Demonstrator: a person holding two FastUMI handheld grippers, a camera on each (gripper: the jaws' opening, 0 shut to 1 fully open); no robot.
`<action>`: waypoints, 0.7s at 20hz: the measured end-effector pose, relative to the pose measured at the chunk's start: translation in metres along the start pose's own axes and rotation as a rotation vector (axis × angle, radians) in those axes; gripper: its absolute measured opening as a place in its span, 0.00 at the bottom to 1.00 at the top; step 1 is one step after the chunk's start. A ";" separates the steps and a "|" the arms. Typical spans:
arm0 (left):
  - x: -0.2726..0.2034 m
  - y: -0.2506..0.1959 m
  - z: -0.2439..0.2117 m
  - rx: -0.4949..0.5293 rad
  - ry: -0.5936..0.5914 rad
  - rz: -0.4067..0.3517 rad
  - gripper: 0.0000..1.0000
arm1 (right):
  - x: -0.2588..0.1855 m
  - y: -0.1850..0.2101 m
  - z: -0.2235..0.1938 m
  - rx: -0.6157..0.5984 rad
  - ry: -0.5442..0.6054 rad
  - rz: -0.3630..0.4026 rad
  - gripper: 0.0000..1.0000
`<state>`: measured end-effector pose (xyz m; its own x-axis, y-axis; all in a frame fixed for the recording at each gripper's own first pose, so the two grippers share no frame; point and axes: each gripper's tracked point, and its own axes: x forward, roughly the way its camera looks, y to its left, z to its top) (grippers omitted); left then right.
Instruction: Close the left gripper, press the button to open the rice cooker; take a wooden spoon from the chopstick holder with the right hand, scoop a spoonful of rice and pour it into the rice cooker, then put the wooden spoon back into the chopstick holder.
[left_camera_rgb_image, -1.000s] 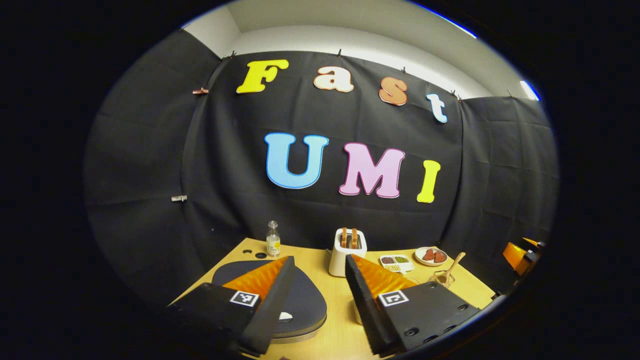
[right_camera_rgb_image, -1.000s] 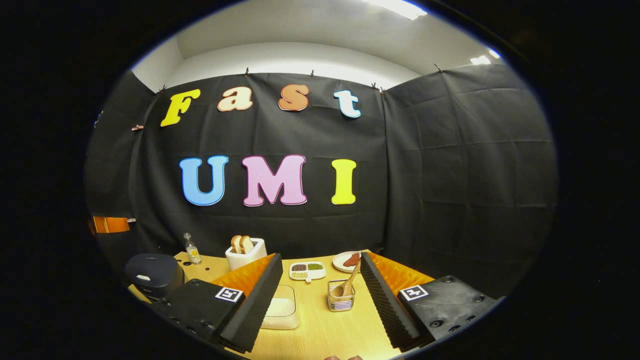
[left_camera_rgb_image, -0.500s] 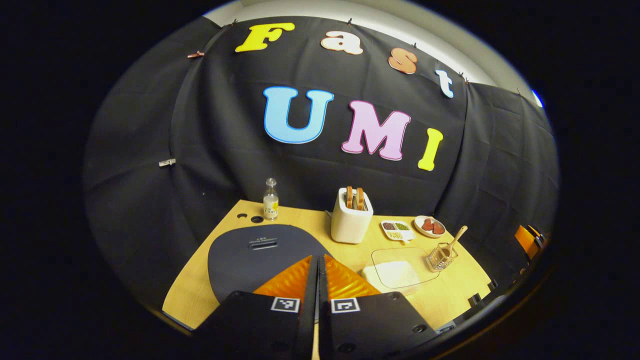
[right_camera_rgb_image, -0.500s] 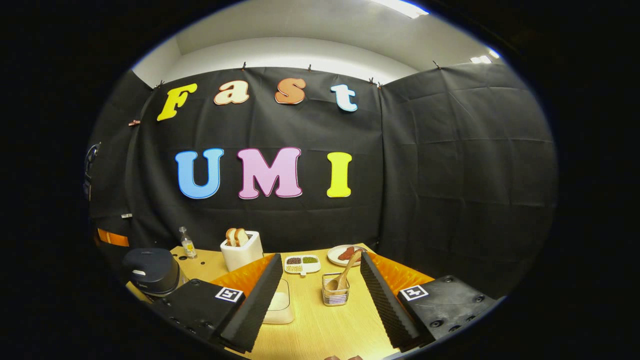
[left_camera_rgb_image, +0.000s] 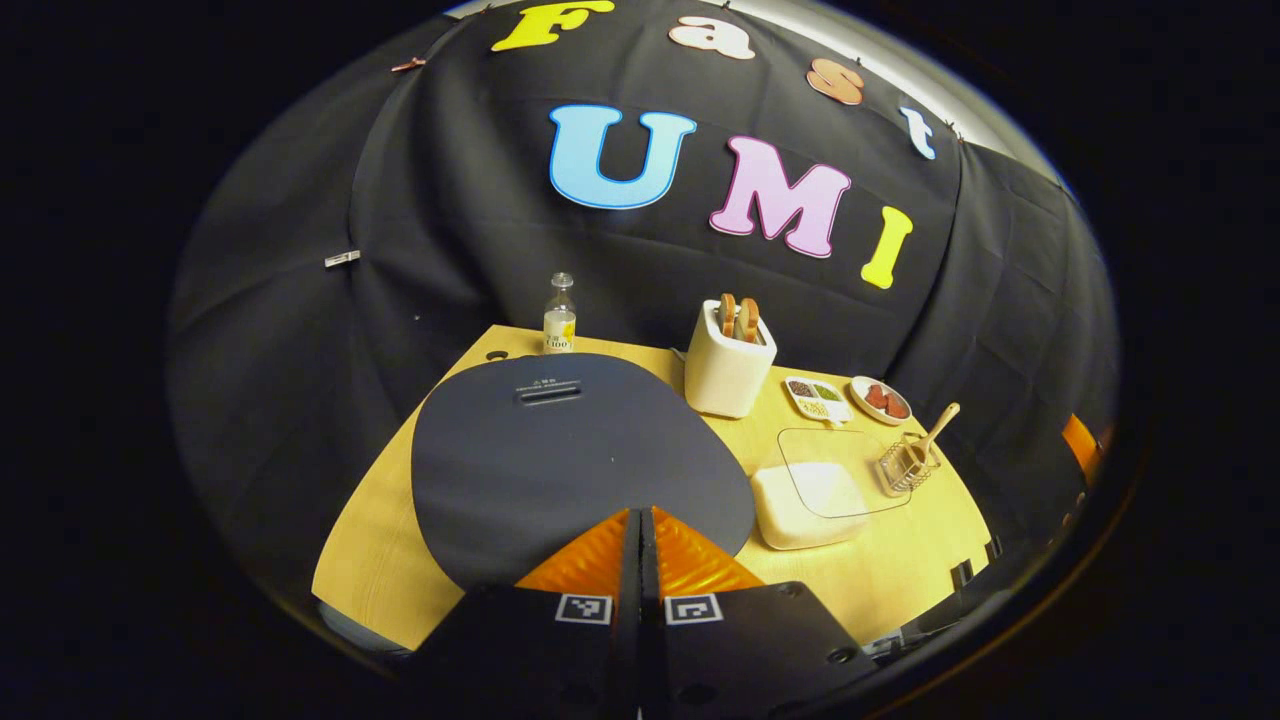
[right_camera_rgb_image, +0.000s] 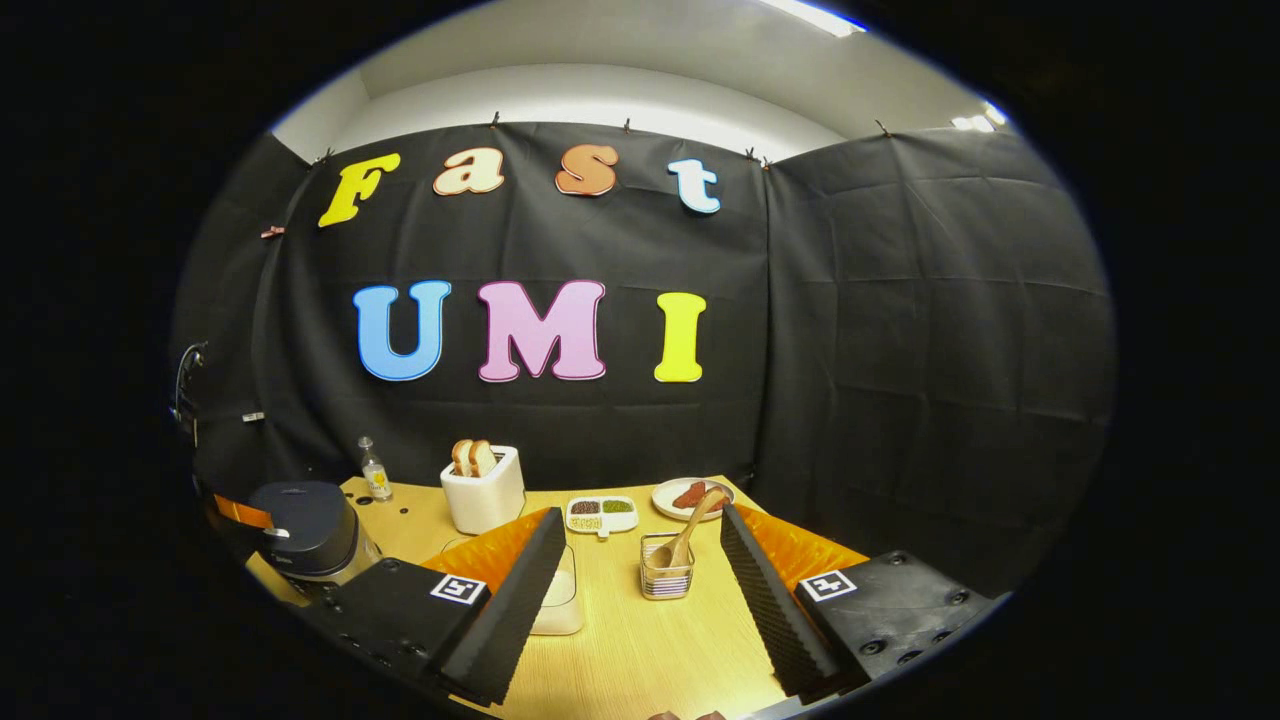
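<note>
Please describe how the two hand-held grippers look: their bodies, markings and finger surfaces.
Left hand-held gripper: black plate-like bodies with visible screws, each bearing a small square black-and-white marker; ribbed finger backs. Right hand-held gripper: the same black bodies, screws and markers; its inner finger faces are finely ridged.

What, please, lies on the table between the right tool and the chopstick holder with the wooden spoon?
In the right gripper view, only bare table lies between the open right tool and the holder.
</note>
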<state>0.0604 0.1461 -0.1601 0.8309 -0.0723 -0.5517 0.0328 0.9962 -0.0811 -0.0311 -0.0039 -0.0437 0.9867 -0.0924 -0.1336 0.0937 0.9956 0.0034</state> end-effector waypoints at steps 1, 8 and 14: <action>0.002 -0.001 -0.007 -0.009 0.023 -0.002 0.05 | 0.000 0.001 0.000 -0.003 0.003 0.003 0.98; 0.007 -0.003 -0.015 0.091 0.011 0.027 0.06 | 0.007 0.000 -0.006 -0.016 0.029 0.008 0.98; 0.003 -0.004 -0.006 0.104 -0.027 0.088 0.06 | 0.022 -0.007 -0.012 0.005 0.056 0.023 0.98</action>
<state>0.0595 0.1415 -0.1669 0.8476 0.0160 -0.5303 0.0148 0.9984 0.0539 -0.0116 -0.0130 -0.0585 0.9796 -0.0686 -0.1886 0.0721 0.9973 0.0116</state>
